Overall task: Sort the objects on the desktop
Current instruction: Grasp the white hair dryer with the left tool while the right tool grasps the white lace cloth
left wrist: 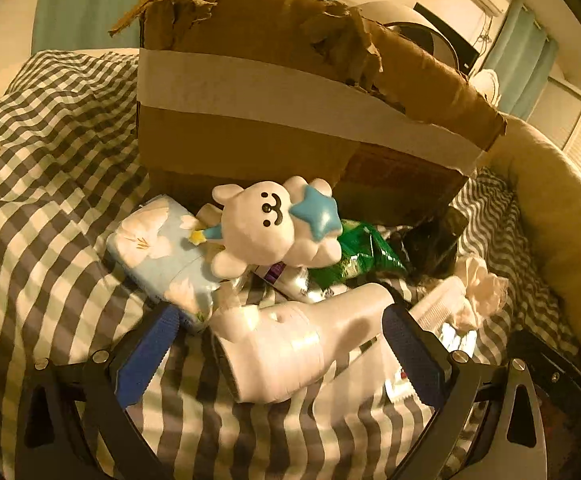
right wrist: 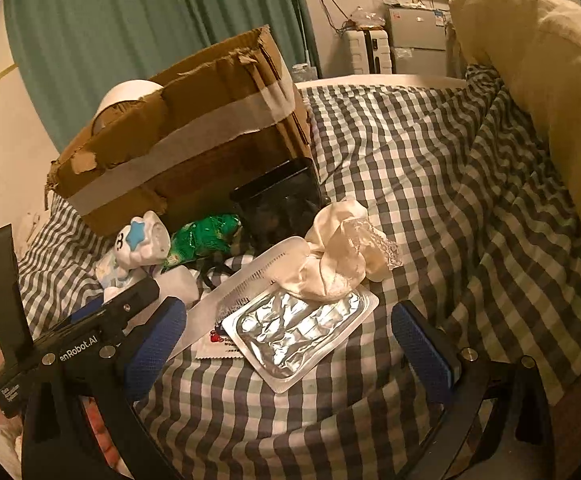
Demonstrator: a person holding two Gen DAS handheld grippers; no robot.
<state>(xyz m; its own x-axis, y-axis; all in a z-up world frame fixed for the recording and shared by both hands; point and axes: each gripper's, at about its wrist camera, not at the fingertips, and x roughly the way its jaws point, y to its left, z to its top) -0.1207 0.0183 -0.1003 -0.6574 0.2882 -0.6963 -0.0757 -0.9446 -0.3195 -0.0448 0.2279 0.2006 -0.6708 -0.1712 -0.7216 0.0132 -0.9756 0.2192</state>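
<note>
- The left gripper (left wrist: 280, 354) is hovering low over the checked bedspread (left wrist: 50, 216) with its blue fingers (left wrist: 146, 354) spread wide apart, gripping nothing.
- A white bottle (left wrist: 290, 348) is lying on its side right between those fingers, though whether either pad is touching it cannot be told.
- Just ahead of the left gripper, a white plush bear (left wrist: 266, 224) with a blue star is sitting on the pile; a floral tissue pack (left wrist: 162, 248) is lying ahead to its left.
- A green snack bag (left wrist: 362, 252) is lying ahead to its right, beside the bear.
- Farther ahead, a torn cardboard box (left wrist: 274, 120) is standing behind the pile.
- The right gripper (right wrist: 286, 346) is also standing open, fingers well apart and empty.
- Between its fingers and slightly ahead, a foil blister pack (right wrist: 302, 332) is lying flat on the bedspread.
- A cream fabric scrunchie (right wrist: 342, 252) is resting on the pack's far edge, with a white comb (right wrist: 242, 284) beside it.
- A dark container (right wrist: 280, 204) is standing farther ahead, against the box.
</note>
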